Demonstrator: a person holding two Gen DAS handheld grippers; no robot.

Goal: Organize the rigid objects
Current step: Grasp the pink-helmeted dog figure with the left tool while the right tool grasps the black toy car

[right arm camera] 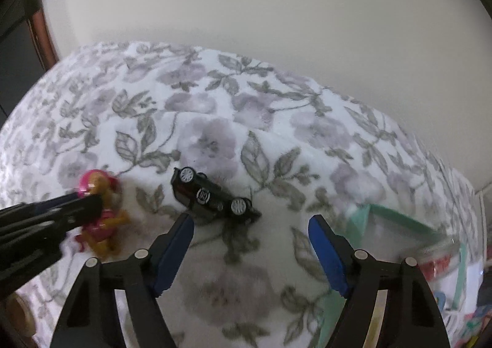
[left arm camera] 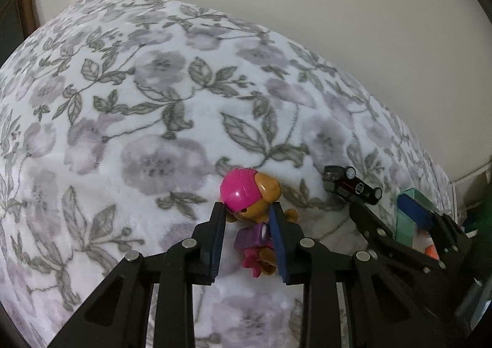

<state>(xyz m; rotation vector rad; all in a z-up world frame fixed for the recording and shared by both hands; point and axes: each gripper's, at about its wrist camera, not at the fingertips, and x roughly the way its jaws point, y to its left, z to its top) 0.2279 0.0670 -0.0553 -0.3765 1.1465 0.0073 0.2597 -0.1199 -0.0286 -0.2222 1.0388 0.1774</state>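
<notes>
We have the left gripper [left arm camera: 247,219] closed on the pup figure [left arm camera: 250,194]: its two pads sit against the figure's neck and shoulders, just under the pink helmet, with the body and legs lying back between the fingers. The figure lies on the floral bed cover [left arm camera: 147,120], its long axis running roughly along the gripper's own line, head away from us.

The right gripper [right arm camera: 250,222] stands wide, holding nothing. The black toy car [right arm camera: 212,195] lies on its side just ahead of it, wheels showing, near the left finger and slightly beyond the tips. Its long axis runs across the gap, slanting from upper left to lower right, so the pads would have to close on its ends unless we turn the wrist. The right hand is plainly the nearer one to the car.

To the right of that gripper sits a mint green bin [right arm camera: 399,219] with clear walls. Something red and white shows inside it, too blurred to name. We judge the bin to be where both toys belong.
</notes>
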